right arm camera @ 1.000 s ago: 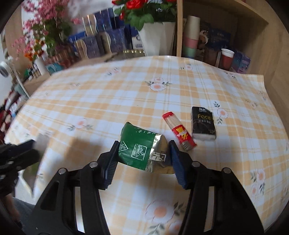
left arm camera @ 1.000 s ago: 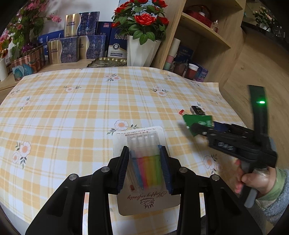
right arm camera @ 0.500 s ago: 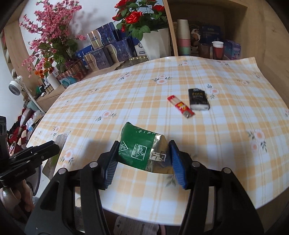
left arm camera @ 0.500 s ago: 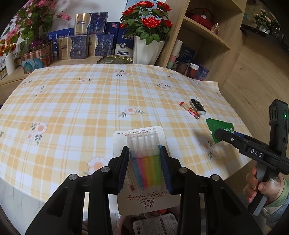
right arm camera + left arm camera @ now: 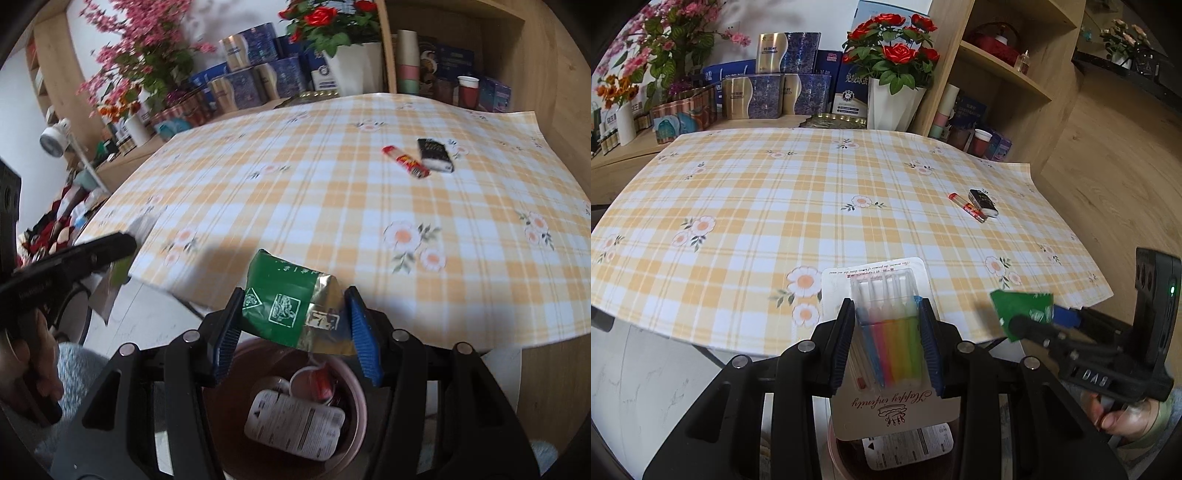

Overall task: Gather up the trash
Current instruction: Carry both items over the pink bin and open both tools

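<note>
1. State. My left claw [image 5: 888, 343] is clamped on the marker pack [image 5: 882, 332]. My right claw [image 5: 295, 328] is clamped on the green wrapper [image 5: 291, 308]. Both items hang off the worktop [image 5: 812, 206], above or close to the bin [image 5: 354, 398].

2. Bin position. The bin stands on the floor, just off the near edge of the worktop. It already contains a white-labelled packet [image 5: 295, 421] and a red-rimmed cup [image 5: 314, 380].

3. Hazard, marker pack. I judge that the pack's card is wide relative to the bin mouth. In the left view the bin shows only under the lower end of the card. If I release now, the card may catch the rim and tip onto the floor. Cause: pack not centred over the opening.

4. Hazard, wrapper. The wrapper is light foil and sits over the far side of the bin mouth, toward the worktop edge. On release it may drift, or cling to a pad. Cause: low weight, crumpled shape.

5. Hazard, collision. Both claws converge on the same bin. If I lower both together they may strike each other, or one item may knock the other aside.

6. Remaining work. The red stick [image 5: 967, 208] and the black packet [image 5: 983, 202] lie touching or nearly so, well across the worktop from the bin. The task is not complete.
</note>
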